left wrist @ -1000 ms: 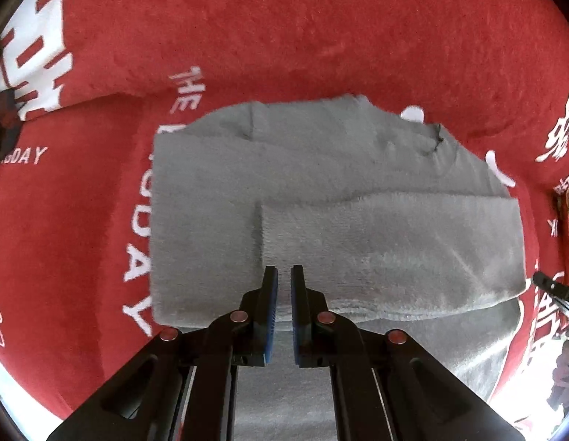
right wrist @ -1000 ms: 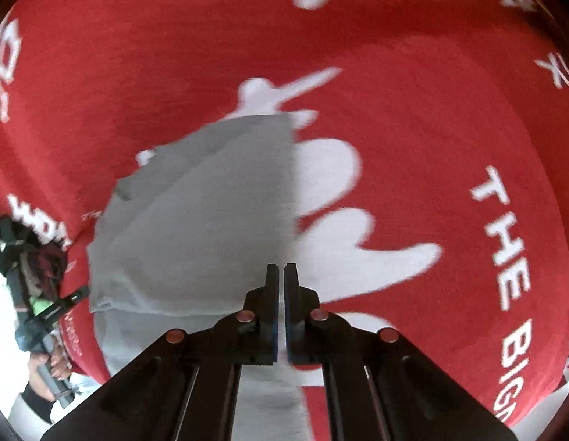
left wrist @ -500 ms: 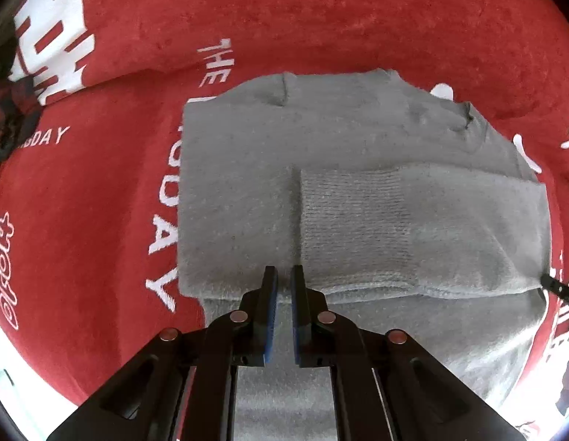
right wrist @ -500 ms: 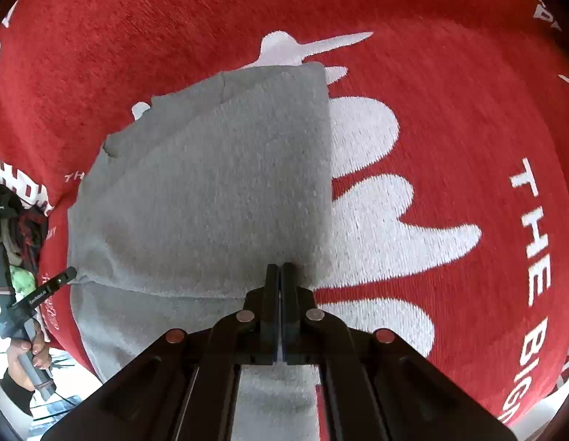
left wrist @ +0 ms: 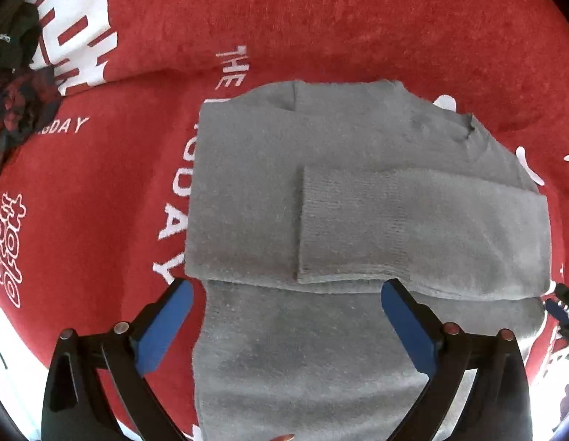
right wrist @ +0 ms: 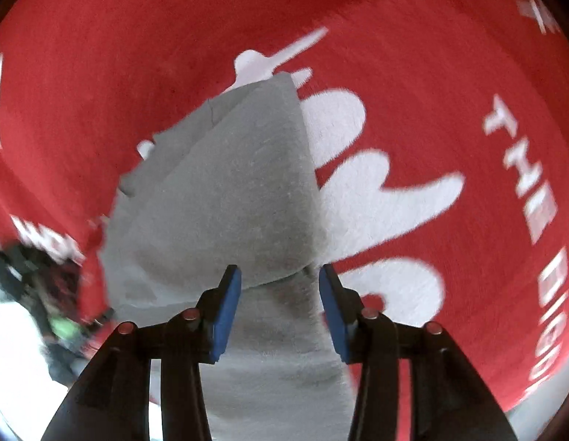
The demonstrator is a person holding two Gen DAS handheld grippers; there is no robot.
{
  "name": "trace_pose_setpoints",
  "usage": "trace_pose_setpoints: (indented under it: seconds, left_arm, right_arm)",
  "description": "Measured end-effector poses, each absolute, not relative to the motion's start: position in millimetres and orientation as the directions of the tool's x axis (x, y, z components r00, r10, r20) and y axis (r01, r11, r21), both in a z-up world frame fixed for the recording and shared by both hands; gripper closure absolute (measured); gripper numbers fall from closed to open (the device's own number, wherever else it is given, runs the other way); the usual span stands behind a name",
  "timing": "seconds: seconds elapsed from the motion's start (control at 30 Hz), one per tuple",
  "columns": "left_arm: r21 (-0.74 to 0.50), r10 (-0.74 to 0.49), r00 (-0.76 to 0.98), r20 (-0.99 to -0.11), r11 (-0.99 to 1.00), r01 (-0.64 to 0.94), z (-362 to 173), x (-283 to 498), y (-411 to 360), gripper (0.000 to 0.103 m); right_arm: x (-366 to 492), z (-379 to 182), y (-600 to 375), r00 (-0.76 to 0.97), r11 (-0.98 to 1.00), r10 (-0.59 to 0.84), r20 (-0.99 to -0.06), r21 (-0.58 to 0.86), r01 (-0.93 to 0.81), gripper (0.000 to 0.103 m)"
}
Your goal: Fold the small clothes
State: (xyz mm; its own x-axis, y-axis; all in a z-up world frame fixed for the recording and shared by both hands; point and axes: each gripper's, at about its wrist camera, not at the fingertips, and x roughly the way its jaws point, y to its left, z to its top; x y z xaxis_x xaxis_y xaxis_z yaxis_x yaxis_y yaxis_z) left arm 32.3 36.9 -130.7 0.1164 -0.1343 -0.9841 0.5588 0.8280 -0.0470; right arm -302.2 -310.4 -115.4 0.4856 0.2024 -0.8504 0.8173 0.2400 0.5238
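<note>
The grey garment lies folded on the red blanket. The left gripper and the right gripper are opening, holding nothing. A pad could catch the fold and undo it.

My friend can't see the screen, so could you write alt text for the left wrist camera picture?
A grey sweater, sleeve folded across its body, lies on a red blanket printed with white lettering. In the foreground the left gripper is opening, its blue-padded fingers wide apart above the sweater, holding nothing.
</note>
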Motion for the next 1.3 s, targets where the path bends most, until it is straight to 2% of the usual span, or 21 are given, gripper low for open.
trace_pose_setpoints:
  seconds: [0.17,0.23,0.27,0.3,0.5,0.57,0.87,0.93,1.03,1.07,1.27,1.3]
  left_arm:
    - [-0.075,-0.146,0.085,-0.986,0.829,0.554,-132.0,33.8,33.0,0.001]
    - [-0.077,-0.144,0.077,-0.987,0.828,0.555,-131.9,33.1,32.0,0.001]
    - [-0.077,-0.142,0.074,-0.987,0.827,0.557,-133.6,31.8,30.7,0.001]
    - [-0.085,-0.147,0.065,-0.987,0.821,0.565,-134.9,31.2,28.9,0.001]
    - [-0.064,-0.121,0.060,-0.991,0.809,0.584,-143.6,21.4,26.2,0.001]
    - [-0.057,-0.115,0.062,-0.991,0.807,0.588,-143.1,18.2,25.0,0.001]
    - [-0.042,-0.119,0.085,-0.989,0.788,0.614,-125.4,5.6,23.5,0.001]
    - [-0.047,-0.125,0.085,-0.989,0.788,0.615,-121.8,3.8,24.4,0.001]
    - [-0.048,-0.126,0.082,-0.989,0.780,0.625,-119.6,3.8,28.4,0.001]
    - [-0.044,-0.124,0.082,-0.989,0.773,0.633,-117.6,2.5,29.1,0.001]
    - [-0.046,-0.119,0.067,-0.991,0.749,0.661,-112.5,2.2,38.8,0.001]
    - [-0.051,-0.121,0.060,-0.991,0.746,0.664,-111.4,2.3,42.4,0.001]
  right_arm:
    - [-307.9,-137.8,-307.2,0.577,0.042,0.210,-0.789,0.597,0.801,0.055]
    - [-305.9,-143.3,-309.0,0.597,-0.003,0.194,-0.778,0.608,0.794,0.061]
    - [-304.6,-143.6,-310.1,0.596,-0.003,0.192,-0.780,0.607,0.795,0.082]
    - [-302.9,-141.7,-312.1,0.575,0.021,0.190,-0.796,0.589,0.808,0.097]
    - [-285.2,-131.0,-307.4,0.413,0.287,0.159,-0.897,0.442,0.849,0.097]
    - [-284.7,-134.3,-306.2,0.403,0.297,0.176,-0.898,0.438,0.848,0.097]
    - [-287.4,-117.8,-296.0,0.354,0.362,0.181,-0.917,0.397,0.843,0.096]
    - [-287.7,-115.0,-291.2,0.351,0.367,0.184,-0.918,0.396,0.842,0.092]
    - [-287.4,-112.9,-282.1,0.359,0.362,0.193,-0.913,0.406,0.839,0.072]
    - [-286.1,-112.3,-279.2,0.362,0.361,0.194,-0.912,0.410,0.838,0.061]
    - [-278.3,-106.9,-252.3,0.380,0.374,0.212,-0.901,0.434,0.820,0.058]
    - [-276.6,-105.3,-245.7,0.380,0.380,0.213,-0.900,0.435,0.816,0.052]
